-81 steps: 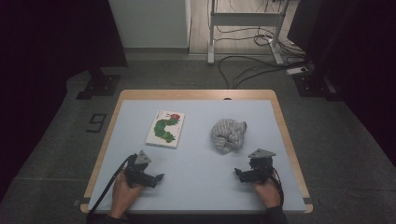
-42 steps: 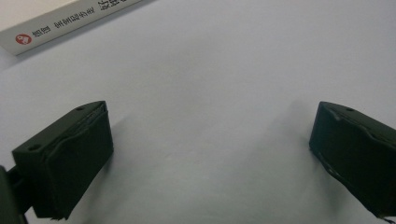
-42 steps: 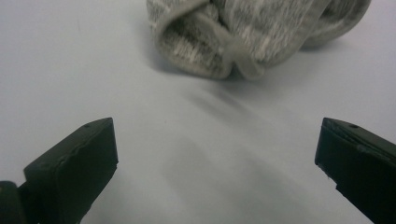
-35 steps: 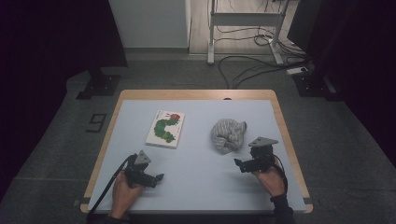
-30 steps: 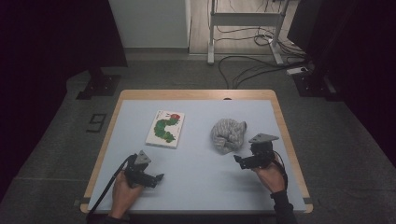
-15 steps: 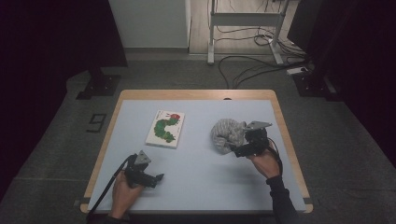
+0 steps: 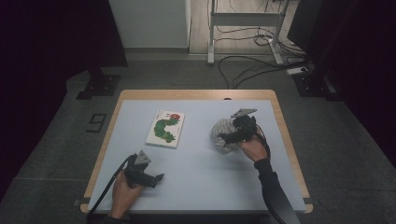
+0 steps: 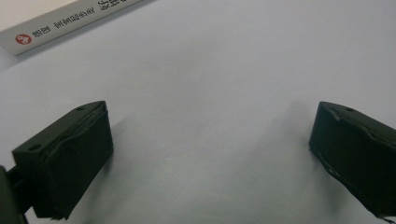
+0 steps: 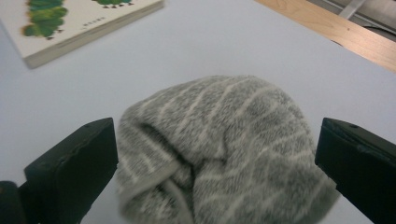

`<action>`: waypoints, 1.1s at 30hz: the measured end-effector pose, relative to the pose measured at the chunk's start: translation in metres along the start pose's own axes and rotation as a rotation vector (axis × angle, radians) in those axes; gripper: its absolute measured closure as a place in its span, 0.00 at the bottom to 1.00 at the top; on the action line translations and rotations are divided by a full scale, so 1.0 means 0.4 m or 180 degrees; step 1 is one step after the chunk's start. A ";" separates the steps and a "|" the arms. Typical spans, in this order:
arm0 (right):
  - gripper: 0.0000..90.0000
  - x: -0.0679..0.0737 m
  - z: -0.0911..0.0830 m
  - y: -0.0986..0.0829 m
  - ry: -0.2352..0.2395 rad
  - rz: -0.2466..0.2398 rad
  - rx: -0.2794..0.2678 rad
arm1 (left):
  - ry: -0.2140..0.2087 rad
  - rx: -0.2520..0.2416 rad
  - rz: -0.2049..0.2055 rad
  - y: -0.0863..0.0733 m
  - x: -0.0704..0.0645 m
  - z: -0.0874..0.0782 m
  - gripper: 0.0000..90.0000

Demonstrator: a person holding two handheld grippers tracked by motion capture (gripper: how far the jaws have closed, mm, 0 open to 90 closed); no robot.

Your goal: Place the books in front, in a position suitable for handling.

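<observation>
A crumpled grey striped towel (image 7: 222, 135) (image 9: 224, 154) lies right of centre on the pale blue table (image 7: 196, 154). My right gripper (image 7: 223, 137) (image 9: 210, 168) is open, and its jaws stand on either side of the towel without closing on it. A picture book with a green caterpillar on its cover (image 7: 165, 129) (image 9: 70, 23) lies flat left of the towel. My left gripper (image 7: 158, 178) (image 8: 210, 154) rests open near the table's front left, with bare table between its jaws. The book's spine (image 8: 70, 21) shows beyond it.
The table has a wooden rim (image 7: 196, 94). Beyond its far edge, on the dark floor, are cables (image 7: 247, 70) and a metal stand (image 7: 243, 18). A black object (image 7: 95, 122) lies on the floor to the left.
My right gripper has moved forward and to the left from the front right of the table up to the towel, and now straddles it. The left gripper has stayed put.
</observation>
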State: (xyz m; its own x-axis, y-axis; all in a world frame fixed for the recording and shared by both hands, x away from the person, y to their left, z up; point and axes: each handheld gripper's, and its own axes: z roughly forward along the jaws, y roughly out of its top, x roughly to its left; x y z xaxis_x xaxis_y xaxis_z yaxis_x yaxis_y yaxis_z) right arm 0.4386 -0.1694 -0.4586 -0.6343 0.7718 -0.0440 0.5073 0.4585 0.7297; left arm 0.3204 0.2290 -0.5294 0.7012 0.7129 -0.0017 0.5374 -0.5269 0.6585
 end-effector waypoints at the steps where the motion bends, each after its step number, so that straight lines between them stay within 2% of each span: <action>1: 0.00 -0.003 0.009 0.003 -0.0021 -0.0007 0.0005 | 0.0002 0.0001 0.0000 0.000 0.000 0.000 0.00; 5: 0.00 -0.012 0.035 0.007 -0.0040 0.0014 0.0039 | 0.0002 0.0000 -0.0001 0.000 0.000 0.000 0.00; 6: 0.00 -0.017 0.058 0.005 -0.0021 0.0025 0.0111 | 0.0001 -0.0001 -0.0001 0.000 0.000 0.000 0.00; 11: 0.00 -0.021 0.095 -0.009 0.0026 0.0037 0.0233 | 0.0002 -0.0001 0.0001 0.000 0.000 0.000 0.00; 13: 0.00 -0.025 0.110 -0.018 0.0075 0.0069 0.0261 | 0.0002 -0.0001 0.0001 0.000 0.000 0.000 0.00; 14: 0.00 -0.027 0.120 -0.024 0.0157 0.0096 0.0256 | 0.0002 0.0000 0.0001 0.000 0.000 0.000 0.00; 16: 0.00 -0.025 0.125 -0.027 0.0191 0.0086 0.0275 | 0.0002 0.0000 0.0001 0.000 0.000 0.000 0.00; 17: 0.00 -0.017 0.137 -0.031 0.0255 0.0020 0.0338 | 0.0002 -0.0001 0.0000 0.000 0.000 0.000 0.00; 20: 0.00 -0.001 0.156 -0.038 0.0304 -0.0084 0.0438 | 0.0002 -0.0001 0.0001 0.000 0.000 0.000 0.00; 26: 0.02 0.006 0.172 -0.041 0.0256 -0.0053 0.0475 | 0.0002 -0.0001 0.0001 0.000 0.000 0.000 0.00; 27: 0.09 0.003 0.171 -0.040 0.0224 -0.0015 0.0490 | 0.0002 -0.0001 0.0001 0.000 0.000 0.000 0.00; 28: 0.09 0.003 0.171 -0.040 0.0224 -0.0015 0.0490 | 0.0002 0.0000 0.0001 0.000 0.000 0.000 0.00; 29: 0.14 0.002 0.170 -0.039 0.0199 0.0009 0.0487 | 0.0003 -0.0001 0.0001 0.000 0.000 0.000 0.00; 30: 0.24 -0.001 0.162 -0.039 0.0148 0.0082 0.0498 | 0.0002 -0.0001 0.0000 0.000 0.000 0.000 0.00; 31: 0.24 -0.001 0.162 -0.039 0.0148 0.0082 0.0498 | 0.0002 -0.0001 0.0001 0.000 0.000 0.000 0.00; 33: 0.34 -0.002 0.158 -0.040 0.0170 0.0099 0.0497 | 0.0002 -0.0001 0.0000 0.000 0.000 0.000 0.00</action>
State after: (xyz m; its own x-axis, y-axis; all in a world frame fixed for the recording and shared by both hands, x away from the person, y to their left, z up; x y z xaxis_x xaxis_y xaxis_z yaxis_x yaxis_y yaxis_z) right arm 0.4679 -0.1494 -0.5134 -0.6449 0.7641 0.0162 0.6090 0.5009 0.6150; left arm 0.3204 0.2289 -0.5294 0.7009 0.7133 -0.0013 0.5372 -0.5267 0.6588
